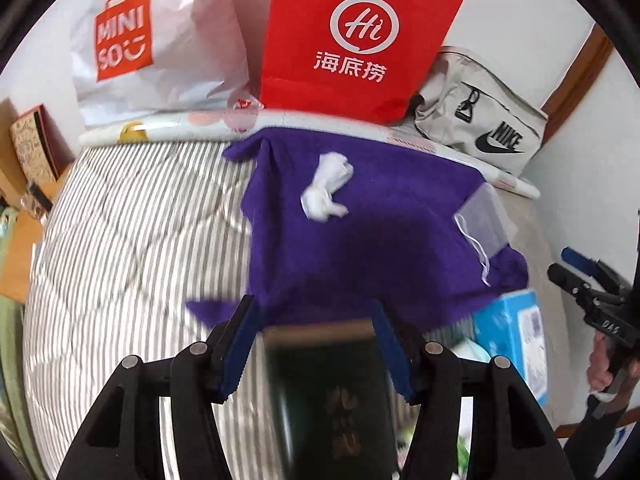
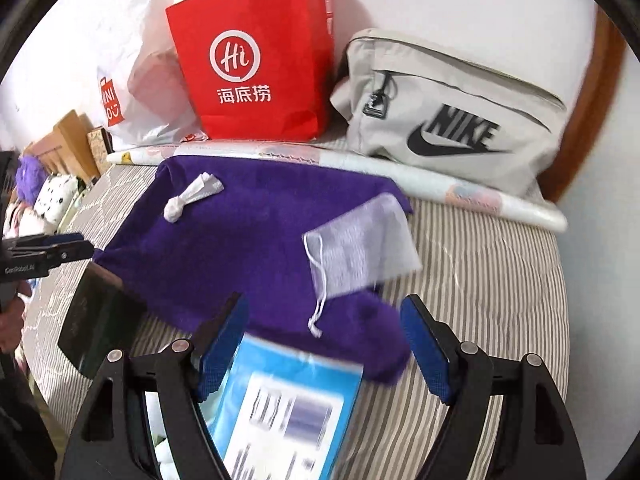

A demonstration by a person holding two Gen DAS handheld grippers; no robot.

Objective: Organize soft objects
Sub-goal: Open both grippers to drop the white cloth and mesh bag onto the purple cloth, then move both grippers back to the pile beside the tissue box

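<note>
Two grippers over a bed (image 1: pixel 120 220) with a striped quilt, both tilted down toward it. Left gripper (image 1: pixel 312 304) first: blue-padded fingers (image 1: pixel 240 352) parted, a dark green box (image 1: pixel 328 392) with gold lettering blurred in the gap beneath, pads apparently off its sides, no squeeze visible. Over to the right gripper (image 2: pixel 324 300): fingers (image 2: pixel 428 348) spread wide, a light blue box (image 2: pixel 288 408) with a white label low in the gap, crowding one pad and well clear of the other, nothing clamped. Straight ahead, the main soft item: a purple cloth (image 1: pixel 360 240) spread across the quilt, its near corner rumpled just beyond the right gripper. On top of it, toward the far left part, a small white knotted rag (image 1: pixel 326 188). At its right edge, a see-through mesh pouch (image 2: pixel 360 244), white drawstring (image 2: pixel 318 304) trailing toward the camera, partly on the cloth, partly over the quilt. Behind the cloth, a rolled white patterned mat (image 2: pixel 500 200) along the far side of the bed. Lined up behind that, against the wall: a white Miniso plastic bag (image 1: pixel 180 40), a red paper bag (image 1: pixel 420 20) with a Hi logo, upright, and a grey Nike bag (image 2: pixel 448 108). In the right wrist view, far left, plush toys (image 2: pixel 56 196) beside the bed, one fluffy purple, one white with dark spots. In the left wrist view, far right, the right gripper side-on, gripped by a hand (image 1: pixel 600 368), the light blue box just below it.
</note>
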